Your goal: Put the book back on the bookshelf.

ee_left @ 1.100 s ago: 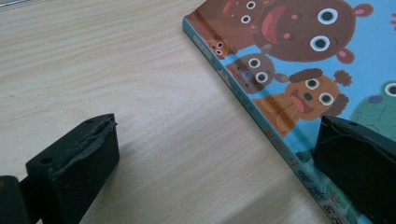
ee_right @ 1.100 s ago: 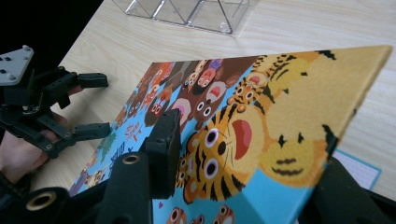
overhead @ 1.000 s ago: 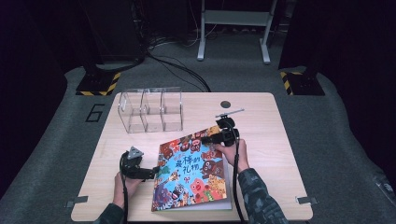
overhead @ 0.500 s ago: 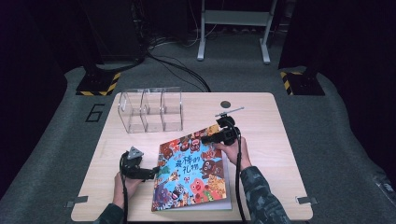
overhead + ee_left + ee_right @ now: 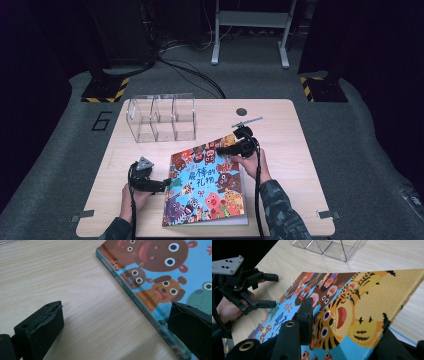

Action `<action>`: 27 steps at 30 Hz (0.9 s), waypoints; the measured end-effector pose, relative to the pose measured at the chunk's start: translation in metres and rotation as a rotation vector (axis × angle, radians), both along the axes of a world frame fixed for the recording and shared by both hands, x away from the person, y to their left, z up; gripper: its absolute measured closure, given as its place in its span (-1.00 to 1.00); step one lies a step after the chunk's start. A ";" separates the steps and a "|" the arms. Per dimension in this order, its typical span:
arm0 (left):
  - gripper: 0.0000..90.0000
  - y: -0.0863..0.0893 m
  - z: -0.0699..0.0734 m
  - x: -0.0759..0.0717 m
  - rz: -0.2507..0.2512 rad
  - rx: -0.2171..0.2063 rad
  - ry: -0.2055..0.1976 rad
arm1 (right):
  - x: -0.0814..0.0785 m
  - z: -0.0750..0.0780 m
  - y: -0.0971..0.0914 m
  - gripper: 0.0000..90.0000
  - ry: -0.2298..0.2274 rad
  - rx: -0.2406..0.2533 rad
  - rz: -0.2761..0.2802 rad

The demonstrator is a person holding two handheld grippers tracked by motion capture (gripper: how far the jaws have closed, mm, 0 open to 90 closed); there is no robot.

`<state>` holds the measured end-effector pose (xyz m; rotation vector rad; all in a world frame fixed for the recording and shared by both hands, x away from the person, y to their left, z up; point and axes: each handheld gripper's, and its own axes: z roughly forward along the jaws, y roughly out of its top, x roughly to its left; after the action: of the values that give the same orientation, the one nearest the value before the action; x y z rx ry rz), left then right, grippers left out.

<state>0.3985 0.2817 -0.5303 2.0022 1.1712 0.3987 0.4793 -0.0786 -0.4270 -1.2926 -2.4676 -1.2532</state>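
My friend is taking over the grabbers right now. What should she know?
Right gripper: shut on the front cover of the picture book, at its far right corner, lifted a little off the pages.
Left gripper: open, low over the table at the book's spine edge, one jaw over the cover, not gripping.
The book lies flat at the near middle of the table; a clear organizer stands behind it.
Done: the cover's corner is caught and raised.
Left: probably swinging the cover open, with the left gripper steadying the spine.
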 end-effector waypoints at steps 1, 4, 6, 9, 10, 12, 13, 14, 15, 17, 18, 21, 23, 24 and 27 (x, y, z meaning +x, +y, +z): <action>-1.00 0.000 0.000 0.000 0.004 -0.002 -0.005 | 0.000 0.000 0.000 0.38 -0.005 0.001 0.001; -1.00 0.001 0.000 0.000 0.000 -0.002 -0.002 | -0.002 0.000 -0.001 0.37 -0.018 -0.006 -0.001; -1.00 0.003 0.000 0.000 -0.012 0.002 0.001 | -0.002 0.000 -0.001 0.37 -0.028 -0.005 0.005; -1.00 0.004 0.002 0.001 -0.009 -0.017 0.028 | -0.004 0.001 -0.001 0.36 -0.042 -0.015 0.004; -1.00 0.004 0.004 0.002 -0.003 -0.036 0.045 | -0.005 0.001 -0.001 0.36 -0.050 -0.017 0.010; -1.00 0.006 0.007 0.004 -0.010 -0.062 0.067 | -0.005 0.002 0.000 0.36 -0.066 -0.022 0.015; -1.00 0.007 0.009 0.004 -0.009 -0.066 0.068 | -0.006 0.002 0.000 0.36 -0.072 -0.023 0.018; -1.00 0.007 0.010 0.005 -0.008 -0.078 0.073 | -0.006 0.003 0.000 0.36 -0.077 -0.027 0.017; -1.00 0.008 0.012 0.005 -0.015 -0.079 0.078 | -0.007 0.004 0.001 0.35 -0.080 -0.027 0.018; -1.00 0.007 0.014 0.004 -0.013 -0.089 0.080 | -0.008 0.006 0.001 0.35 -0.098 -0.037 0.024; -1.00 0.008 0.015 0.004 -0.029 -0.091 0.085 | -0.009 0.006 0.002 0.35 -0.104 -0.036 0.023; -1.00 0.006 0.015 0.003 -0.038 -0.097 0.090 | -0.012 0.007 0.001 0.35 -0.122 -0.037 0.029; -1.00 0.005 0.016 0.003 -0.039 -0.098 0.089 | -0.014 0.008 0.001 0.35 -0.129 -0.034 0.027; -1.00 0.004 0.017 0.003 -0.047 -0.101 0.091 | -0.015 0.008 0.000 0.35 -0.133 -0.034 0.026; -1.00 0.002 0.018 0.003 -0.056 -0.110 0.090 | -0.018 0.009 0.000 0.34 -0.151 -0.031 0.028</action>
<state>0.4016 0.2841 -0.5122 1.9692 1.1632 0.2130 0.4615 -0.0790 -0.4180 -1.2069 -2.6069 -1.3593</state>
